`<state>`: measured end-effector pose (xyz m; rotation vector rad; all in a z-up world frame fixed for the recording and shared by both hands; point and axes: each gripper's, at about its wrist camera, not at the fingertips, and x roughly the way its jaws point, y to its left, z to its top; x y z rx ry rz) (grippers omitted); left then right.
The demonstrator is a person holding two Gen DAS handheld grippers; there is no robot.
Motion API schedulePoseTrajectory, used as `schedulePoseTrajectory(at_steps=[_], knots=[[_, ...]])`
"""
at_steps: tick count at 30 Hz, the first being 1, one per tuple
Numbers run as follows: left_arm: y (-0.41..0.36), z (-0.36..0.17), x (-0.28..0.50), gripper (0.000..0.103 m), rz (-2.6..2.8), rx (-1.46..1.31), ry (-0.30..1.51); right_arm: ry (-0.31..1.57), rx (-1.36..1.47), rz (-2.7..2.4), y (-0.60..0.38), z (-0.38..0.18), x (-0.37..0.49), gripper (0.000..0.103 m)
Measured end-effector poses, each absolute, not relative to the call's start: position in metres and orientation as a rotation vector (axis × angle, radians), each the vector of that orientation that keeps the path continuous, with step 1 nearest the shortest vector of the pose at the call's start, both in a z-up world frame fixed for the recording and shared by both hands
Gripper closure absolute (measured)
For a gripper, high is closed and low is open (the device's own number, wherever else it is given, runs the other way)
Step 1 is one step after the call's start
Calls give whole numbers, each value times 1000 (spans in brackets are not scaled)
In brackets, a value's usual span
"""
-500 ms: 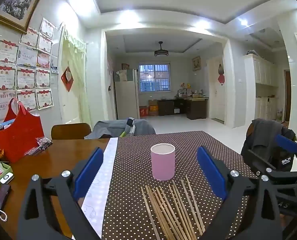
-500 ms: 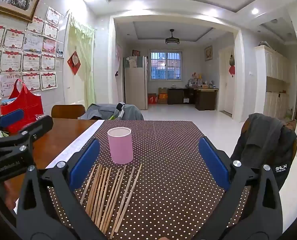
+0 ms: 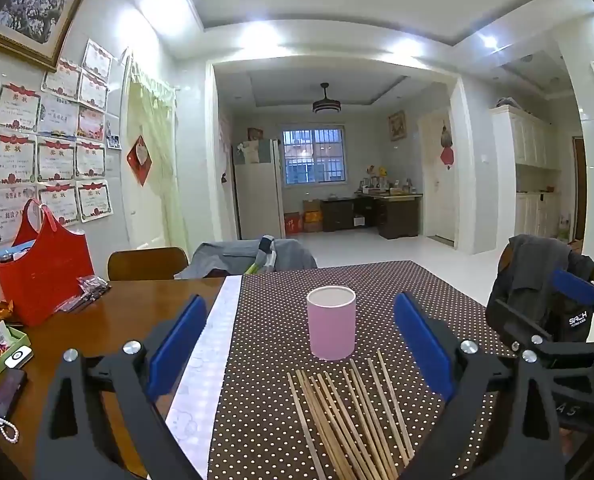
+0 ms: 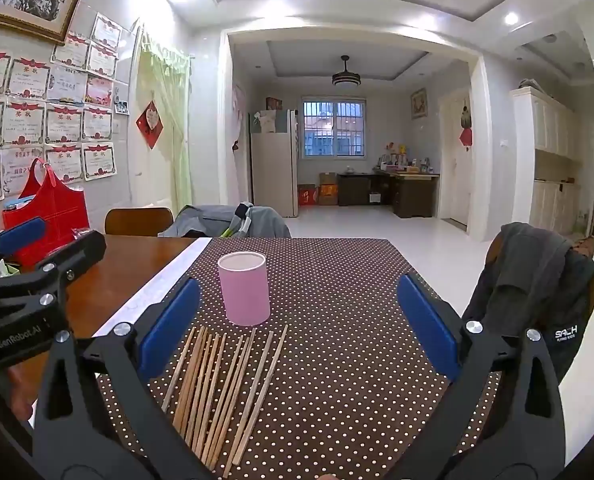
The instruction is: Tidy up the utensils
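Observation:
Several wooden chopsticks (image 3: 349,416) (image 4: 225,388) lie side by side on a brown polka-dot cloth (image 3: 381,288) (image 4: 349,280). Just beyond them stands a pink cylindrical cup (image 3: 331,328) (image 4: 244,288), upright and empty as far as I can see. My left gripper (image 3: 299,342) hovers open above the near end of the chopsticks, with the cup seen between its blue pads. My right gripper (image 4: 297,324) is open too, holding nothing; chopsticks and cup sit toward its left finger (image 4: 169,328). Each gripper shows at the edge of the other's view.
The wooden table (image 3: 109,320) carries a red bag (image 3: 45,268), a green box (image 3: 1,356), a dark wallet with a bead chain (image 3: 5,396) and a white cloth strip (image 3: 213,344). Chairs draped with grey clothing stand at the far side (image 3: 253,256) and right (image 4: 537,280).

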<state>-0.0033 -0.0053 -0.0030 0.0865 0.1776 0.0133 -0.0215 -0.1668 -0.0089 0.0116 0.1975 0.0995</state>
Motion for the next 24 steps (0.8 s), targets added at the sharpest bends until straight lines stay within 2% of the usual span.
schedulePoseTrajectory(at_steps=[24], knots=[[-4, -13, 13, 10, -10, 57, 205, 216, 12, 91, -168, -15, -13, 6]])
